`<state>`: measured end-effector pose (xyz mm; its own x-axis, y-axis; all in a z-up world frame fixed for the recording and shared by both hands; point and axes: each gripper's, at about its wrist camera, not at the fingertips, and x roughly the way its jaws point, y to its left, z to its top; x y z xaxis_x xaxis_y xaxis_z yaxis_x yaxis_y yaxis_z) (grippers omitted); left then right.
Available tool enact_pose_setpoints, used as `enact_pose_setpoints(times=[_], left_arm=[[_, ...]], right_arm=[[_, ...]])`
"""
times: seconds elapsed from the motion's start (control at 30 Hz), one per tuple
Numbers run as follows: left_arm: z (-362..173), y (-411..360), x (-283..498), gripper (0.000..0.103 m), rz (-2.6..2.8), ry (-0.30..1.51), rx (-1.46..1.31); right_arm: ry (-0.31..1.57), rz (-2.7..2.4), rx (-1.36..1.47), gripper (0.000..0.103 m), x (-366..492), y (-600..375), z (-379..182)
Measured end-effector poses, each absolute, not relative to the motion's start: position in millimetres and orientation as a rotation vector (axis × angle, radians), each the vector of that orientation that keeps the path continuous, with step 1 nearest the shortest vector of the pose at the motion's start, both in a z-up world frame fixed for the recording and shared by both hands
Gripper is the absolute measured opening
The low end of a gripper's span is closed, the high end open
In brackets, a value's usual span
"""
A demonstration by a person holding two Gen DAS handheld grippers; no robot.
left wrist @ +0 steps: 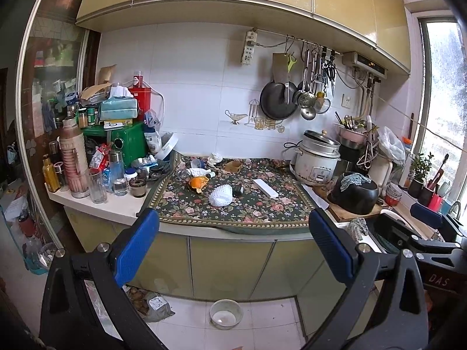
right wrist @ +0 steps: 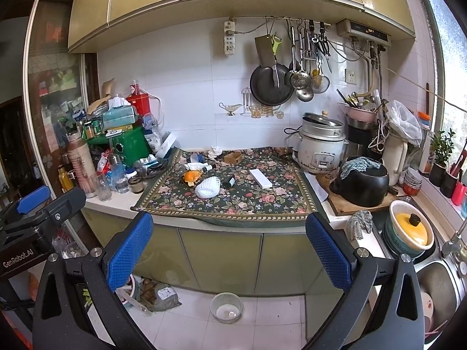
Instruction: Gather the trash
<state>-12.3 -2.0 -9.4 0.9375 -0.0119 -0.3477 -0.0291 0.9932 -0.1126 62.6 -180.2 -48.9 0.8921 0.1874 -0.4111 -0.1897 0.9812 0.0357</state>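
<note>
Trash lies on a floral cloth (left wrist: 256,210) (right wrist: 262,201) on the kitchen counter: a white foam fruit net (left wrist: 221,196) (right wrist: 207,189), orange peel (left wrist: 198,183) (right wrist: 190,176), a clear plastic bottle (left wrist: 194,172), a small dark bottle (left wrist: 238,190) (right wrist: 228,182), a flat white box (left wrist: 265,188) (right wrist: 260,178), a small cardboard box (left wrist: 233,166) (right wrist: 232,157) and crumpled tissue (left wrist: 214,159) (right wrist: 215,151). My left gripper (left wrist: 233,242) and right gripper (right wrist: 229,243) are both open and empty, held back from the counter's front edge.
Bottles, jars and boxes (left wrist: 96,145) crowd the counter's left. A rice cooker (left wrist: 316,157) (right wrist: 321,145), a black pot (left wrist: 354,194) (right wrist: 362,183) and a sink (right wrist: 437,280) stand at the right. A bowl (left wrist: 226,313) (right wrist: 226,307) and bags (right wrist: 163,294) lie on the floor.
</note>
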Motion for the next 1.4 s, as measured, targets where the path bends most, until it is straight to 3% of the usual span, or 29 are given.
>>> enact_pose_setpoints(times=[0.67,1.2,1.4], left_arm=[[-32.9,65.3,90.4,0.103,0.055,0.446,-0.093],[-66.1,59.9,311.8,0.089,0.099,0.571,-0.139],[-100.7,56.8,395.8,0.089,0.08,0.694,-0.154]], right_arm=[[0.478,0.11,0.019,0.103,127.3,-142.3,-62.3],[0.529,0.09,-0.045,0.103,305.9,-163.1,-85.3],[0.589,0.079,-0.04,0.103,384.0,-173.2,-106.8]])
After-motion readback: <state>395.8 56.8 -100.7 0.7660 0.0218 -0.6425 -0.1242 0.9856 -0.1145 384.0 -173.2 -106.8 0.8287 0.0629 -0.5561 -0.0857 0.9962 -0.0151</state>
